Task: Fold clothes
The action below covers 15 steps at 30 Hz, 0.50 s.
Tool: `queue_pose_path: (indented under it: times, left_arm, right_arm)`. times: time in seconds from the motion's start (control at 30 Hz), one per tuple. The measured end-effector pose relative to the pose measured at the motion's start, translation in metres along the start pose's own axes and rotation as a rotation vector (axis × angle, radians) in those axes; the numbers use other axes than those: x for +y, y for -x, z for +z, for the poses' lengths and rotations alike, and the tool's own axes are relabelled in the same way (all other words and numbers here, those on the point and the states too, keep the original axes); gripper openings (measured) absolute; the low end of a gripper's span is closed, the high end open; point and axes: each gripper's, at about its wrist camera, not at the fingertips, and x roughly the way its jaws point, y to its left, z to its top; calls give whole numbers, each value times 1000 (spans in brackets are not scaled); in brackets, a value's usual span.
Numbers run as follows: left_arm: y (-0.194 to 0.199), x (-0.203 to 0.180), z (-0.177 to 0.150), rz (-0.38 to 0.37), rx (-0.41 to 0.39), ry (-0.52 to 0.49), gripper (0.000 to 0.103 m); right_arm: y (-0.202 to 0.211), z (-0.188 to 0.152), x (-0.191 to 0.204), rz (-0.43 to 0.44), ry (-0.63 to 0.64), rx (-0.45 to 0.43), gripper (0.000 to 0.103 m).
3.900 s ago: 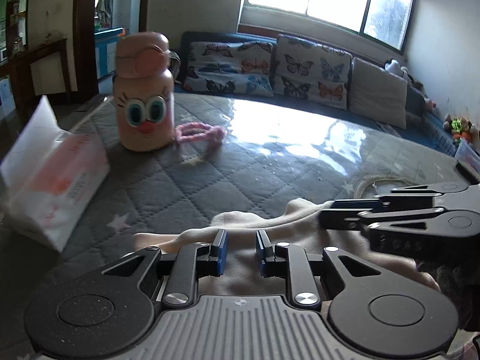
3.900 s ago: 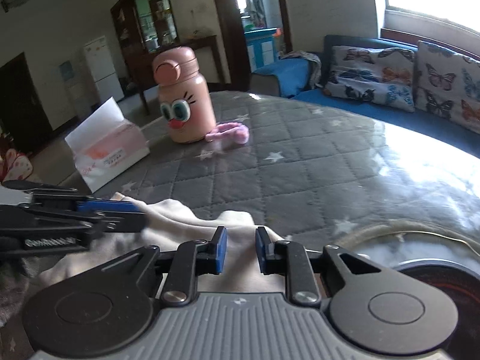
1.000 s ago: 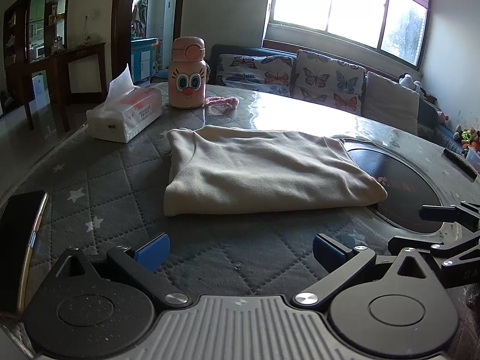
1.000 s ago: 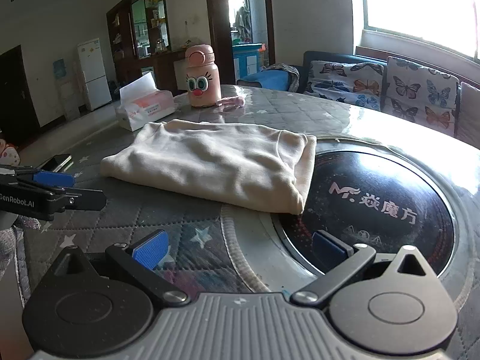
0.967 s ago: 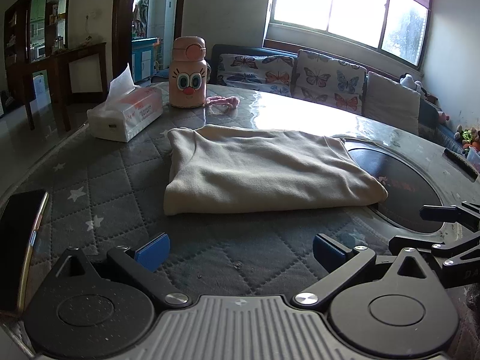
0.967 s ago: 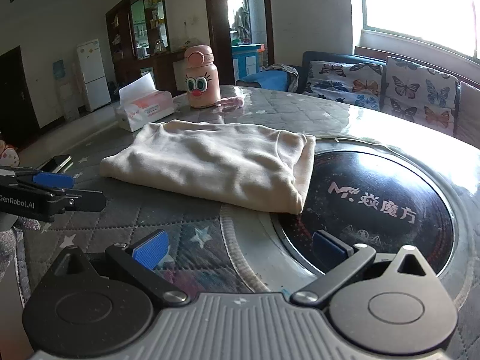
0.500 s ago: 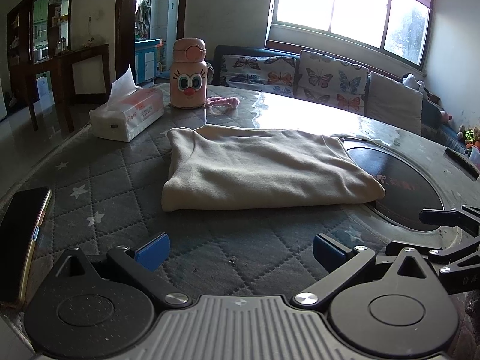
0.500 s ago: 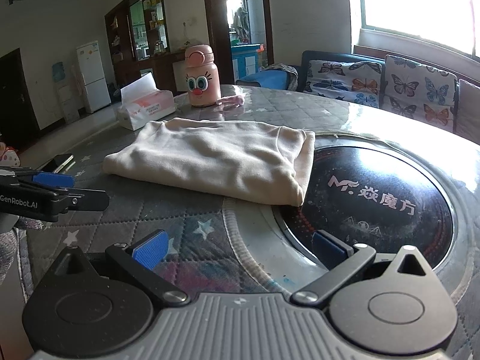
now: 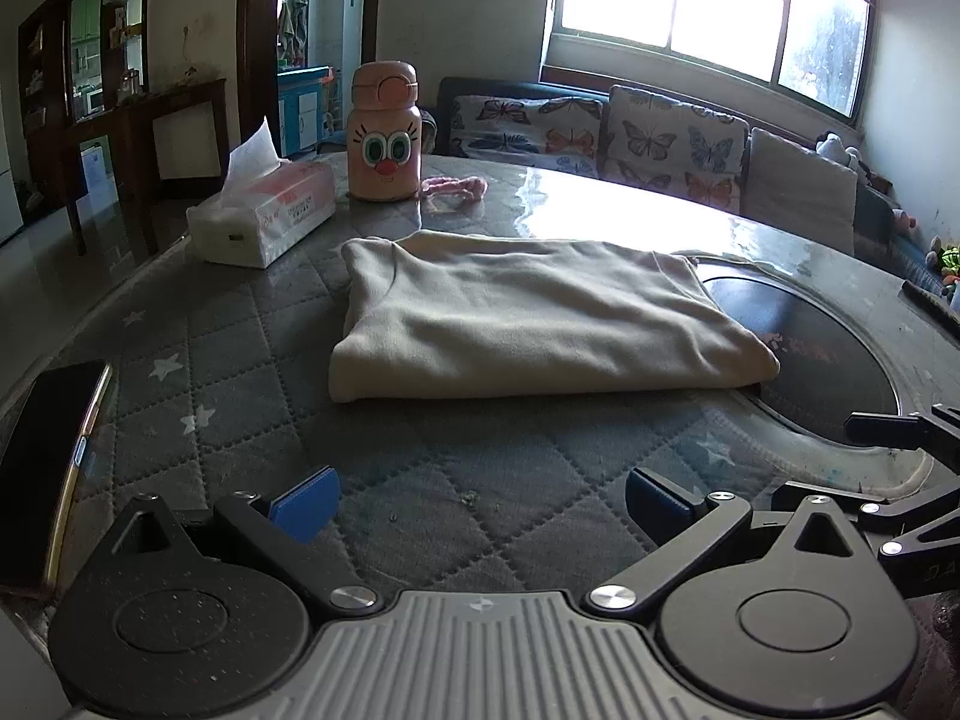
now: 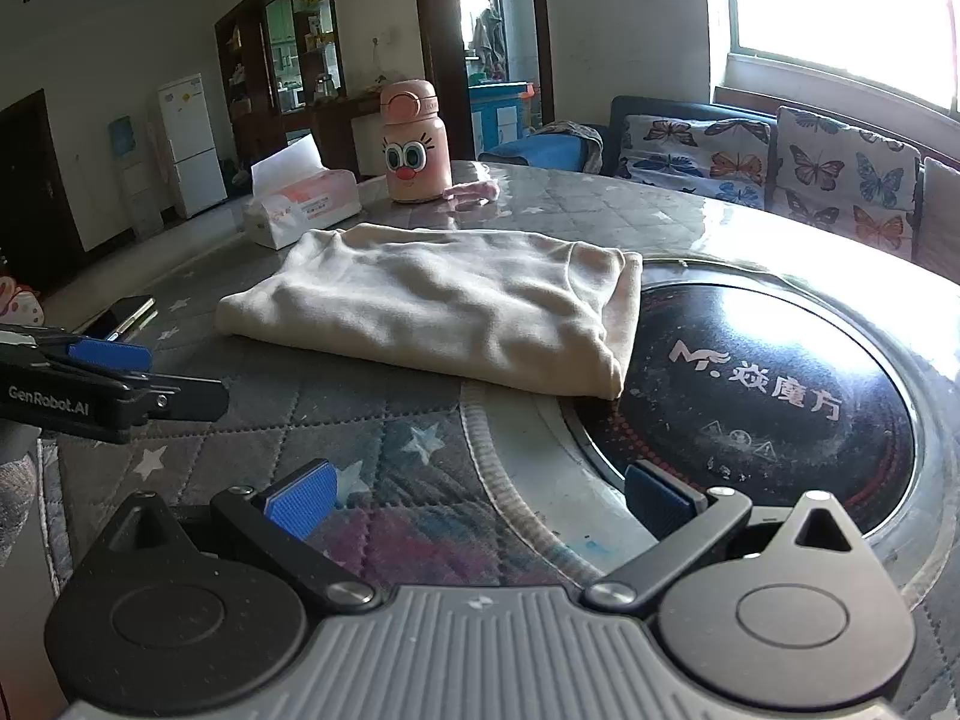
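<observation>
Cloth (image 9: 528,318) lies folded on the tabletop (image 9: 240,360) ahead of both wide-open, empty tools, left (image 9: 480,495) and right (image 10: 480,495); a careless regrasp of one layer could undo the fold.

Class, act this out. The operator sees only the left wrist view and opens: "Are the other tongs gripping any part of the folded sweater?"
Observer: No. The right tongs are open and hold nothing. The sweater lies apart from them, farther along the table.
Operator: What is under them?
Observer: The near rim of the black disc set in the table.
Operator: Is that disc plain?
Observer: No. It carries a white logo and Chinese characters, just right of the sweater's end.
Operator: Any marking on my own tongs?
Observer: Yes. The side of the left tongs reads "GenRobot.AI".
</observation>
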Motion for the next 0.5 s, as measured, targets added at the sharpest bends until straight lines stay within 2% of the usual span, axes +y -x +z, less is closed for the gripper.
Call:
queue_pose_path:
  times: [0.5]
  left_arm:
    - [1,-4,-3,10,8,-10,103]
  right_arm:
    - [-1,-2,6,10,14,10,103]
